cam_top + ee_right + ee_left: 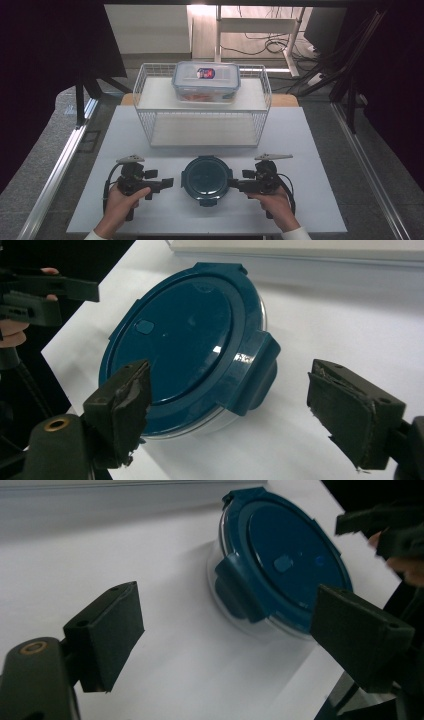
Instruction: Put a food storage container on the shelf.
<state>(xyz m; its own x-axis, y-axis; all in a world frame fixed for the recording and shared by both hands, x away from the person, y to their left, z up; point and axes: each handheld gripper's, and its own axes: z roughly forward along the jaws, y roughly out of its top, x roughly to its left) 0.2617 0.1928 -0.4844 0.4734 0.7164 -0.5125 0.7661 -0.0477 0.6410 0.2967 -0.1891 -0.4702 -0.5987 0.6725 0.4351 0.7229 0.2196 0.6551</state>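
We flank the tub (206, 180): left gripper (167, 182) and right gripper (235, 184) sit just beside its opposite sides. Both point inward with jaws wide apart, holding nothing. The right looks slightly nearer.

White wire basket (150, 107) at the far edge of the bench (320, 200), middle. Clear rectangular box (206, 82) with a blue-rimmed lid up on its top shelf. Cables (270, 46) on the floor beyond.
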